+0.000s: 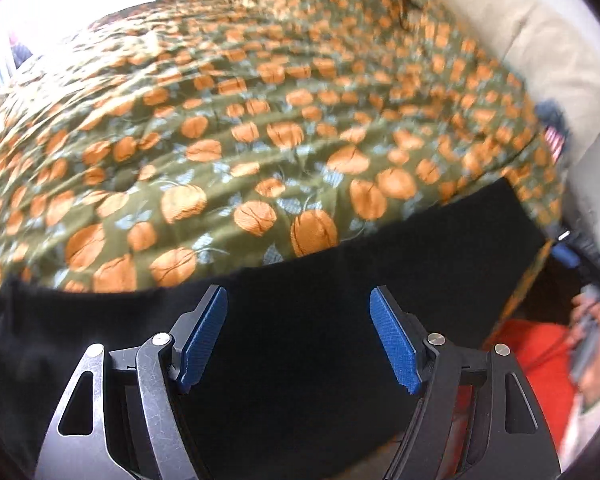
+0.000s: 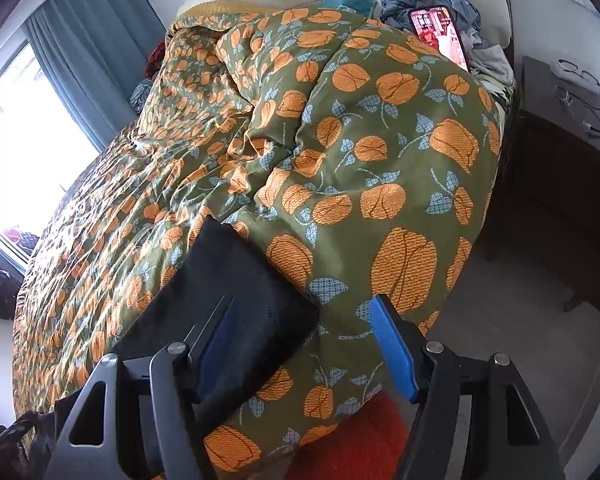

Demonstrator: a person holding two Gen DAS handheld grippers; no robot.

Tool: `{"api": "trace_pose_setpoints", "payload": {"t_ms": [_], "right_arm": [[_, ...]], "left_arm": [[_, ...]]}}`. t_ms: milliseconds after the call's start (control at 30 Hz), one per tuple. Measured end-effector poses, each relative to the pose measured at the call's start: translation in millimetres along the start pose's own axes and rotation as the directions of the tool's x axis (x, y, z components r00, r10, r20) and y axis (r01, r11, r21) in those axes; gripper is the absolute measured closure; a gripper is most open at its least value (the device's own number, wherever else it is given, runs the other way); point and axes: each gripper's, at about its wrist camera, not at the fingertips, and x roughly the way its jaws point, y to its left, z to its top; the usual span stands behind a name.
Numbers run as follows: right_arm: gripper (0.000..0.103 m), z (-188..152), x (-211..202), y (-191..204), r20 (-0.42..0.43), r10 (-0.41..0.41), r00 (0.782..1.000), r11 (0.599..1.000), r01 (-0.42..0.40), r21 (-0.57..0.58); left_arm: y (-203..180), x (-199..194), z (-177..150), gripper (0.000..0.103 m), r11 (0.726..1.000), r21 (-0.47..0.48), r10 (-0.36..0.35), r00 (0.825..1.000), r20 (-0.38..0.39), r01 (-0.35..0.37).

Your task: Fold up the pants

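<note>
Your left gripper (image 1: 298, 336) hangs wide open and empty right over the black pants (image 1: 340, 264), which lie in a long band across the near edge of the bed (image 1: 260, 120), while your right gripper (image 2: 304, 344), also open and empty, straddles their end corner.

left wrist: close, blurry | right wrist: higher | shared: bedspread (image 1: 260, 120) (image 2: 340, 160), perhaps pants (image 1: 300, 280) (image 2: 228, 300)
</note>
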Motion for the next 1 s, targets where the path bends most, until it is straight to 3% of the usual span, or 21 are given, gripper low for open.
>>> {"api": "trace_pose_setpoints", "payload": {"t_ms": [233,433,533,600,667,700,800,867,933,967,1000], "right_arm": [[0.036,0.6,4.0,-3.8,-0.02,0.03,0.999,0.999,-0.03,0.025],[0.036,0.1,16.7,-18.7,-0.082,0.153,0.985,0.983,-0.143,0.114],[0.036,-1.1,18.1,-27.9,-0.08,0.213,0.974,0.965,-0.197,0.174],[0.036,-0.6,23.1,-37.1,-0.091,0.32,0.943,0.926,-0.292,0.24],[0.036,-0.8,31.8,-52.5,-0.085,0.458,0.885,0.847,-0.406,0.344],[0.036,-0.7,33.8,-59.7,-0.075,0.486,0.871,0.821,-0.426,0.381],[0.036,0.1,39.6,-63.4,-0.113,0.52,0.847,0.803,-0.439,0.402],[0.036,-1.1,47.2,-56.2,-0.171,0.571,0.803,0.784,-0.471,0.404],[0.035,-0.9,53.8,-45.6,-0.22,0.587,0.779,0.787,-0.486,0.38],[0.035,-0.4,58.4,-40.0,-0.253,0.574,0.779,0.803,-0.476,0.358],[0.035,0.3,64.4,-35.0,-0.292,0.534,0.793,0.835,-0.441,0.33]], "left_arm": [[-35.2,37.5,-38.4,0.027,0.992,0.126,0.031,0.995,-0.099,-0.018],[-49.0,26.2,-65.9,0.026,0.993,0.117,-0.021,0.995,-0.097,0.033],[-56.1,25.7,-74.1,0.025,0.992,0.127,-0.015,0.996,-0.091,0.027],[-55.6,24.5,-78.1,0.023,0.993,0.113,-0.021,0.996,-0.091,0.031],[-56.3,25.4,-78.4,0.022,0.993,0.112,-0.021,0.996,-0.09,0.031],[-57.3,25.0,-79.1,0.022,0.993,0.116,-0.018,0.996,-0.089,0.028],[-57.1,25.8,-78.5,0.022,0.994,0.109,-0.02,0.996,-0.09,0.03],[-56.7,26.7,-78.2,0.021,0.994,0.104,-0.023,0.996,-0.092,0.032],[-57.5,27.5,-78.5,0.021,0.994,0.107,-0.019,0.996,-0.092,0.029],[-58.3,28.0,-78.6,0.02,0.994,0.109,-0.017,0.996,-0.092,0.027],[-58.9,28.4,-78.7,0.02,0.994,0.111,-0.014,0.996,-0.092,0.024]]}}
